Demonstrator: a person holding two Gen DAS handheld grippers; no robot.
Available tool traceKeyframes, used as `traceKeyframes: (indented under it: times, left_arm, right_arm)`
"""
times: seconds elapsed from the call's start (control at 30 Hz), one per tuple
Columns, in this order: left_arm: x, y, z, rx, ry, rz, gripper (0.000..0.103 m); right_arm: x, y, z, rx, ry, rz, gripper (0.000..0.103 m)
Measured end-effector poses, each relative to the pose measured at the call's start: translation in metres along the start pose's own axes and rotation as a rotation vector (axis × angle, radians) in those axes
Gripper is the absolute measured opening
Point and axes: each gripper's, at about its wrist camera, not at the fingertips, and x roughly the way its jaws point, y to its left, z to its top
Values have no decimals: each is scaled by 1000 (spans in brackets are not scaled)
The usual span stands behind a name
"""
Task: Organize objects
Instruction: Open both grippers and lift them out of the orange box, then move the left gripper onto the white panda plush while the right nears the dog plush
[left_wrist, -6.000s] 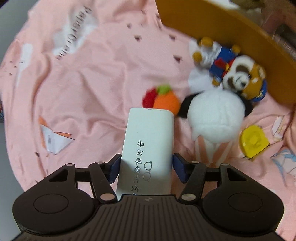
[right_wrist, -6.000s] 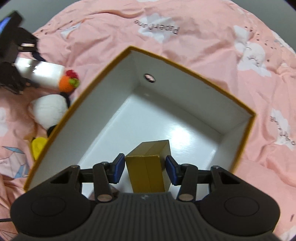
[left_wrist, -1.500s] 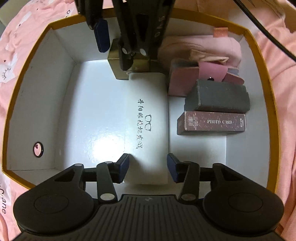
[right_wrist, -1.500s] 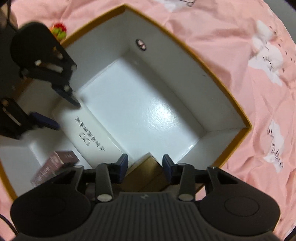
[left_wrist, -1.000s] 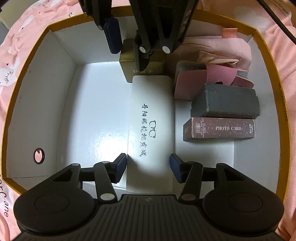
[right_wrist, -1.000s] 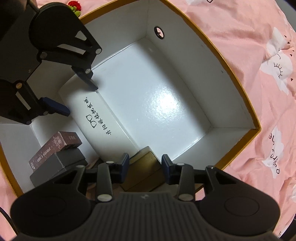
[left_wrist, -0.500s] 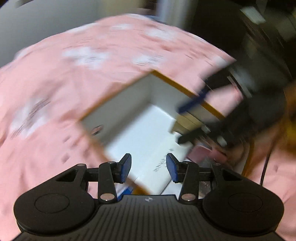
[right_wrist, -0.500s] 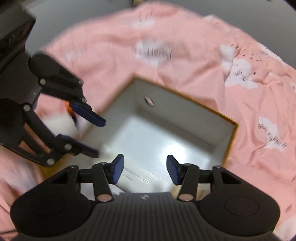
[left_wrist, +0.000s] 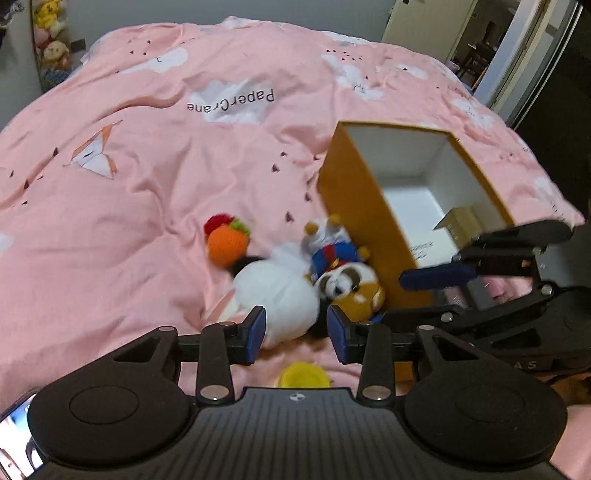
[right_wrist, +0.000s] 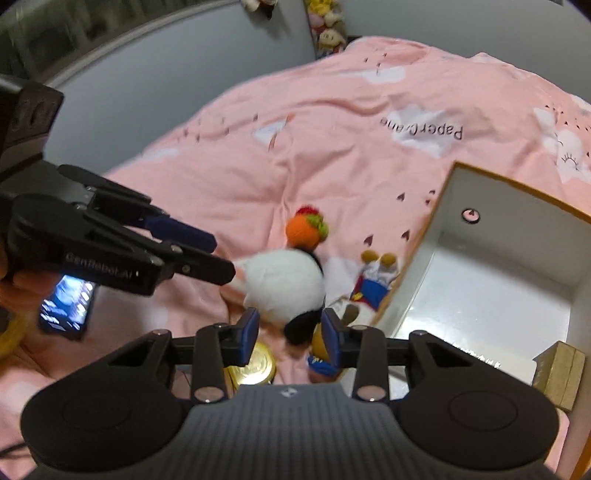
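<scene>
Presently both my left tongs (left_wrist: 295, 334) and right tongs (right_wrist: 289, 335) stand parted, empty, above the white plush (left_wrist: 275, 295).

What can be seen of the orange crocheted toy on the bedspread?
The orange crocheted toy is a small round yarn ball, orange in the body with a red tuft and a green patch at its top. It lies on the pink bedspread, out in the open beside the box, on the far side of the white plush and seemingly touching that plush's black part. Neither tool holds or touches it. It looks soft; slight motion blur hides finer stitching.
</scene>
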Motion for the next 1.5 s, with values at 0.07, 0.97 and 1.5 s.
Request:
traceKeyframes:
  times: [0.07, 0.97, 1.5]
  left_arm:
    - [-3, -1, -2, 55, -6, 20, 45]
    - [133, 46, 78, 216, 571, -223, 73]
    - [99, 27, 62, 150, 465, -207, 56]
  right_arm:
    - [9, 6, 0, -57, 29, -33, 40]
    - [84, 2, 63, -504, 430, -134, 61]
    - [78, -3, 64, -523, 413, -116, 61]
